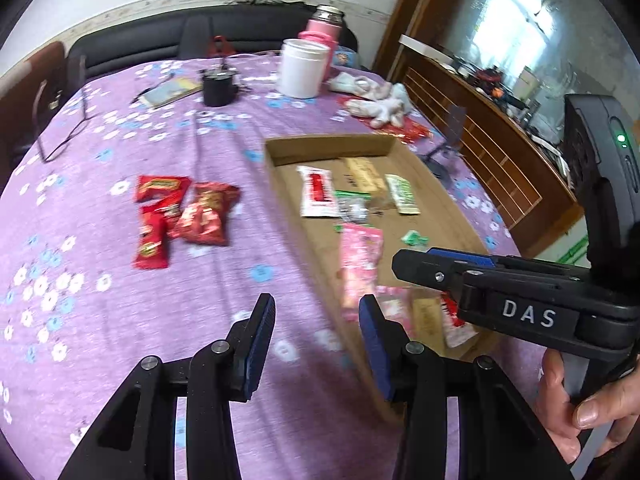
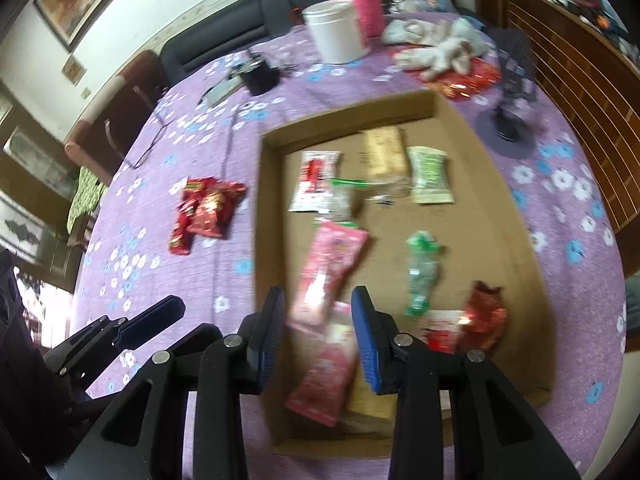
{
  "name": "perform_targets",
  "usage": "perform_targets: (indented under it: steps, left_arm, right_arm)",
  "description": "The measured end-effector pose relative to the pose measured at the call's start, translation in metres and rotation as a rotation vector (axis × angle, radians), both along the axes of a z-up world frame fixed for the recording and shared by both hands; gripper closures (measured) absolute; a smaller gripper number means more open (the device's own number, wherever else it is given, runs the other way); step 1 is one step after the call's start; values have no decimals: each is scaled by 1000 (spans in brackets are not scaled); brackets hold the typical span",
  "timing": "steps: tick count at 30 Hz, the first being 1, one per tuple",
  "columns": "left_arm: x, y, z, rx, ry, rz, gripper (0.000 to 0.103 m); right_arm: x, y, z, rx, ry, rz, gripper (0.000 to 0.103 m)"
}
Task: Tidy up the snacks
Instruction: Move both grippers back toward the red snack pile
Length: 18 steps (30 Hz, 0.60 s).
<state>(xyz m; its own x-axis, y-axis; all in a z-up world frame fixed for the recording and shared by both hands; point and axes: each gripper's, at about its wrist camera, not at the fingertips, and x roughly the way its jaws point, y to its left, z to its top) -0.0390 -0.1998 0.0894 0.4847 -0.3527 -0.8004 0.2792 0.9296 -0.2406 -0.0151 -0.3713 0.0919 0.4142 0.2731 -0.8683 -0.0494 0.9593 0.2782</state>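
The red snack packets lay in a small overlapping heap on the purple flowered cloth, left of centre in my left wrist view and well apart from the cardboard box that already held the other snacks. In the right wrist view the same heap sat at middle left, outside the box wall.

I judged them light, crinkly foil bags, puffed with air and slippery, with something brittle inside, so a hard squeeze on the belly would likely crush the contents. The flat sealed end seam looked the better place to pinch.

The longest packet in the heap ran roughly top to bottom in the left view, its lower end toward me; the fatter bag beside it lay tilted across it. Blur hid the finer detail.

My left gripper hung partly open over bare cloth beside the box's near corner, nothing between its blue pads. My right gripper hovered over the pink packet inside the box, fingers apart and gripping nothing.
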Motion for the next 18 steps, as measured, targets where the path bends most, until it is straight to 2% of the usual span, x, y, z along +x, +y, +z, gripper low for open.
perform_targets:
  steps: [9,18]
  left_arm:
    - [-4,49,-5,-1,22,80,57]
    - [5,91,-15,-11,63,140,57]
  right_arm:
    - [2,53,-2,10,13,94,70]
    - [1,79,-5,19,22,106,68]
